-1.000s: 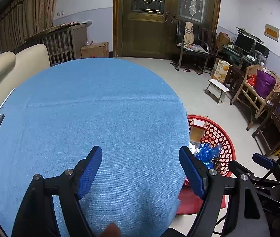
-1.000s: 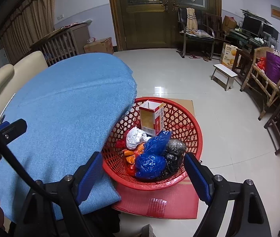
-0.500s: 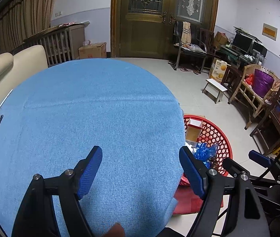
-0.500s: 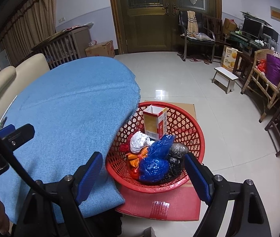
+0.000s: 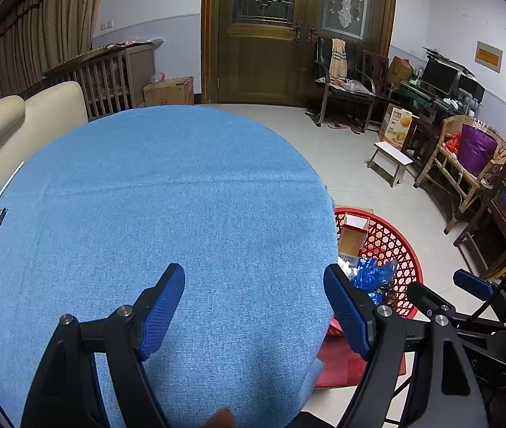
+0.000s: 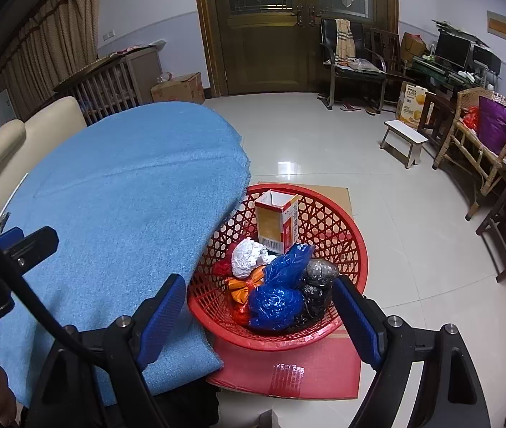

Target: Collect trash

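Beside the table (image 5: 167, 192) my basket (image 6: 342, 221) holds all the trash (image 6: 274, 281), both grippers (image 5: 254, 306) (image 6: 258, 315) gape empty, so I judge collecting done.

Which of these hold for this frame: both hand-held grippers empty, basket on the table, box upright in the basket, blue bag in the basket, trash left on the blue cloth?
1. Both hand-held grippers are open and empty. True: the left hand-held gripper and the right hand-held gripper hold nothing.
2. The red basket stands on the table. False: it sits on the floor beside the table, on flat cardboard.
3. An open box stands upright in the basket. True.
4. A blue bag lies in the basket. True.
5. Trash lies in the middle of the blue cloth. False: the middle is bare.
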A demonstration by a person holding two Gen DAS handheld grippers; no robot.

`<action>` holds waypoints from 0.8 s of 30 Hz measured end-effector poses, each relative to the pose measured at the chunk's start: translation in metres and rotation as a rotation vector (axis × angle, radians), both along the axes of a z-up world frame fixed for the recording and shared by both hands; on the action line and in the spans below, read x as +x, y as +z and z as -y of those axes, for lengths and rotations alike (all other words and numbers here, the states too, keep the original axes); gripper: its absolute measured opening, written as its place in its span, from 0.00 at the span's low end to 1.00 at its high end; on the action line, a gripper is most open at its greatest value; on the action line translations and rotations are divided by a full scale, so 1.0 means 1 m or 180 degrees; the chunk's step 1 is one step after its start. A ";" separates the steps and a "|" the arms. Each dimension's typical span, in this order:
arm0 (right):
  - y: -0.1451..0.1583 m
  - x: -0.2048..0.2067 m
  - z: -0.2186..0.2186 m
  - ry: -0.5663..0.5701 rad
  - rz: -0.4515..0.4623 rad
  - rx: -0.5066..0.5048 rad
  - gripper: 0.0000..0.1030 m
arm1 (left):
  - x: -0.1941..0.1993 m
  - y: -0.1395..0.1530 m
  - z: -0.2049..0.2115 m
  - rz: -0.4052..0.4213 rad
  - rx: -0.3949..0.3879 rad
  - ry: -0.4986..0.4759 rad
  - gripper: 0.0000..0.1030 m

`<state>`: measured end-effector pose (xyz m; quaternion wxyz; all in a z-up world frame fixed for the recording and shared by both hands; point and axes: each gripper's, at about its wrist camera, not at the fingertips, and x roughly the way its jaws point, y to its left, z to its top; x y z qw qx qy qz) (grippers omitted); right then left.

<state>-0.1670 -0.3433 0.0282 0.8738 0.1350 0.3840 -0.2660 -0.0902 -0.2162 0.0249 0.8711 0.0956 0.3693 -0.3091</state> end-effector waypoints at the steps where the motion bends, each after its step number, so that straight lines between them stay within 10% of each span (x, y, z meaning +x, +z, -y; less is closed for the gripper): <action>1: 0.000 0.000 0.000 0.0003 0.0005 -0.0002 0.84 | 0.000 0.000 0.000 -0.0006 -0.0003 0.0002 0.78; 24: 0.000 0.002 0.000 0.0006 -0.0003 0.0002 0.84 | -0.003 0.001 0.002 0.0035 -0.0016 -0.0068 0.78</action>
